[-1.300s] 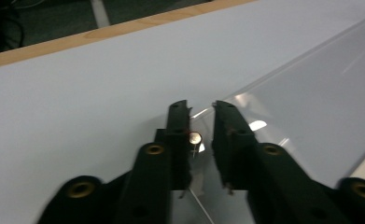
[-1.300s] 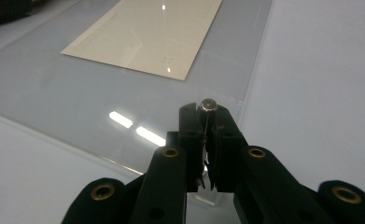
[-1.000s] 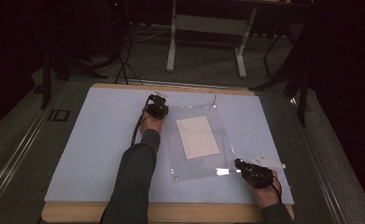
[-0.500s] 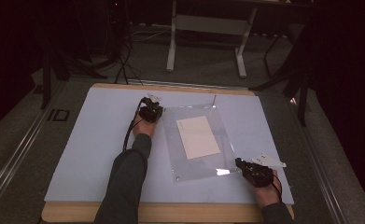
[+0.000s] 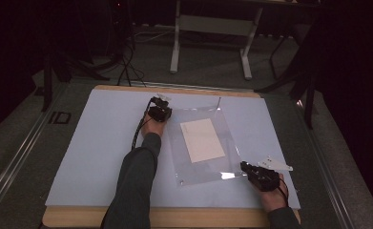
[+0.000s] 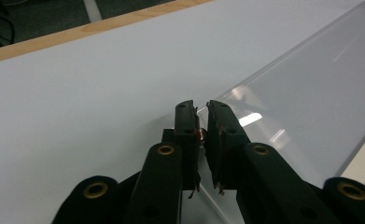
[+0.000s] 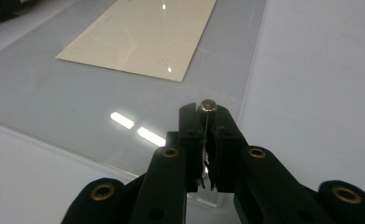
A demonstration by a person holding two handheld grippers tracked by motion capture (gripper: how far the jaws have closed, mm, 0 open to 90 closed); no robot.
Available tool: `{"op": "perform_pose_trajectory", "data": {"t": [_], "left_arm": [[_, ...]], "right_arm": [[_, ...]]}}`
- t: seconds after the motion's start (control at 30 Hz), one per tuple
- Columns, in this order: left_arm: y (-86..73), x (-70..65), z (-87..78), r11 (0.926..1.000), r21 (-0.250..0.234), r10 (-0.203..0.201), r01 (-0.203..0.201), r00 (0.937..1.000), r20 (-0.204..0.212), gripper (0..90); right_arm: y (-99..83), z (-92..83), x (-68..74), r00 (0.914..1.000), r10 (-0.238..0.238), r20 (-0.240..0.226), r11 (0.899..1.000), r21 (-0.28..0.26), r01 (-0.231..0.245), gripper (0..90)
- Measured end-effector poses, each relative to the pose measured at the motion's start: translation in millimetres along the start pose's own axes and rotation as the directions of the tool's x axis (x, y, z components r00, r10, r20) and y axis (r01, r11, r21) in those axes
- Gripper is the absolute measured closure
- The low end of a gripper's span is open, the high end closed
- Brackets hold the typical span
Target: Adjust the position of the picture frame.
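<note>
Clear plastic sheet (image 5: 201, 145) lies flat mid-table on the pale blue mat (image 5: 88, 143), a cream paper (image 5: 202, 140) under or inside it — cannot tell which. Left gripper (image 6: 201, 128) pinches the sheet's far-left corner, jaws nearly closed on the edge. Right gripper (image 7: 206, 122) clamps the near-right corner, jaws tight around a small metal stud (image 7: 207, 105) — the sheet stretches between the two.

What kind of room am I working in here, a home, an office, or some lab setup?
Probably a lab or recording studio, not a home: a wooden table covered by a pale blue mat stands in a dark room, with loose black cables on grey carpet and a white metal stand frame behind it.
</note>
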State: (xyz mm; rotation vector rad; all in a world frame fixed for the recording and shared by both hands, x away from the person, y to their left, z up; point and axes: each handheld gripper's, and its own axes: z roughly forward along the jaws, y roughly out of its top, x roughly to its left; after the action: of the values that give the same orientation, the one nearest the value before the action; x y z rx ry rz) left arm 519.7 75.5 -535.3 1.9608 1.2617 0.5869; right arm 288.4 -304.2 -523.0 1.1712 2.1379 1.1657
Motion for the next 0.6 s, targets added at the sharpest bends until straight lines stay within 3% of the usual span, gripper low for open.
{"op": "perform_pose_trajectory", "data": {"t": [0.4, 0.6], "left_arm": [[-2.2, 2.4, -5.4, 0.9998, 0.019, -0.006, 0.006, 0.9998, 0.019, 83.6], [-15.0, 4.9, -20.3, 0.9998, 0.018, -0.003, 0.003, 0.9997, 0.026, 83.6]], "right_arm": [[-0.1, -0.7, -4.1, 1.0000, 0.003, 0.008, 1.000, 0.002, -0.003, 84.9], [0.9, 0.2, -10.3, 0.9995, 0.018, 0.026, 1.000, 0.002, -0.018, 85.0]]}}
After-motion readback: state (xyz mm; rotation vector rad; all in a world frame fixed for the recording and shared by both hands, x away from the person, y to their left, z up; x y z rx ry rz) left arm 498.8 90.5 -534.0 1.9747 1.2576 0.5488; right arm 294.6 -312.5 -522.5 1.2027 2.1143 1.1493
